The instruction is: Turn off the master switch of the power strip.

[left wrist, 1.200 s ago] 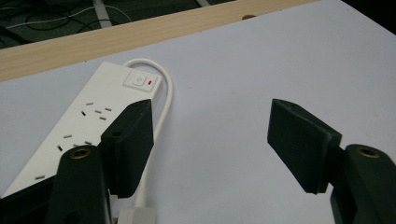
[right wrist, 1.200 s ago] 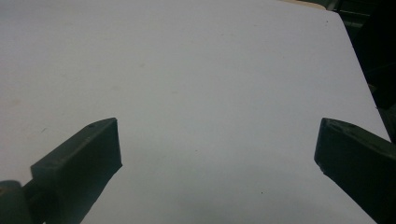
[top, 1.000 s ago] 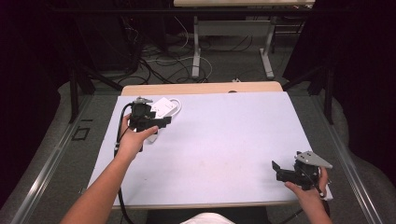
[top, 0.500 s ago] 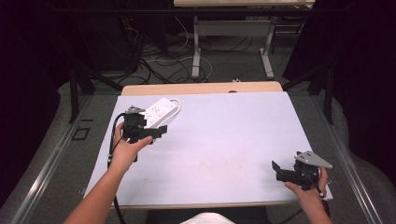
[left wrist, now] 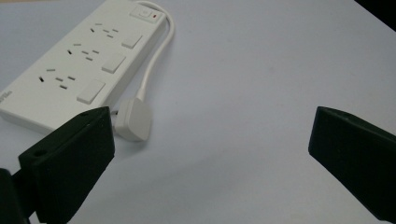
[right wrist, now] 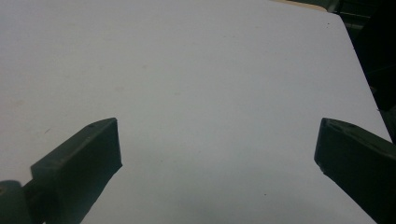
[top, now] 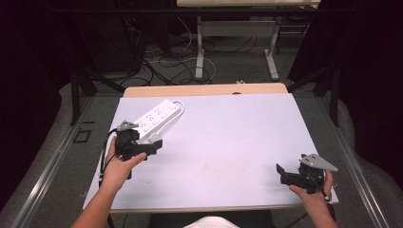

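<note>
A white power strip (top: 157, 116) is laid at the counter's (top: 228, 142) far left, long axis diagonal, cord end pointing far-right. The left gripper (top: 153, 145) is held beside its near end, fingers apart; the right gripper's (top: 280, 172) fingers are likewise spread.

The right gripper (right wrist: 217, 163) hangs over a bare white surface (right wrist: 196, 79), its two black jaws spread wide apart with nothing between them; dark floor shows beyond the far corner.
</note>
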Motion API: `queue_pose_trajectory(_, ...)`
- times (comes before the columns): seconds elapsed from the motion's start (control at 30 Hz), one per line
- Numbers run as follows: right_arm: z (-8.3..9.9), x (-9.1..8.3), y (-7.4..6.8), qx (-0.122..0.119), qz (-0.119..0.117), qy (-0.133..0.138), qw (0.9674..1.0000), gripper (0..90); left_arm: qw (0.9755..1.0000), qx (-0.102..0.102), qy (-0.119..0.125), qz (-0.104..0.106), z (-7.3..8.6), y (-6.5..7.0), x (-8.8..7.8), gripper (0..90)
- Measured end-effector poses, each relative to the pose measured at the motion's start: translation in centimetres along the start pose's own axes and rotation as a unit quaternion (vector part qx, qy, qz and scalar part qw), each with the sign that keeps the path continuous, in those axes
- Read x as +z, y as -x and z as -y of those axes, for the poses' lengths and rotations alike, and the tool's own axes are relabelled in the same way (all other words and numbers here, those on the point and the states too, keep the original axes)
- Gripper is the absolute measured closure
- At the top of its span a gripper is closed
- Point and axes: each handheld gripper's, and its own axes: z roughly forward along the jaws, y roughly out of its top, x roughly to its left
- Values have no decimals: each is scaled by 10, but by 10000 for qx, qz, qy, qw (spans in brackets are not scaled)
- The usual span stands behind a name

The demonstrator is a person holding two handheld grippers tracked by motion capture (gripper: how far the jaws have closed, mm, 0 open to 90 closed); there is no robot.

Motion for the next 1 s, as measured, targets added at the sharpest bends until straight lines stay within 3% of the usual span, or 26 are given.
queue_pose_trajectory(0.2,0,0,0,-3,-13,-7,10000,1,9999,11,76,79,19,-1,-8,6)
queue_pose_trajectory(0.37,0,1,-1,-10,4,13,10000,1,9999,60,96,-1,33,-3,-6,6)
queue_pose_trajectory(0.6,0,0,0,-36,2,-66,10000,1,9998,-162,154,-7,61,-6,-3,6)
queue_pose_trajectory(1.0,-1,2,0,-62,14,-4,10000,1,9992,-227,196,-264,89,-24,-7,7)
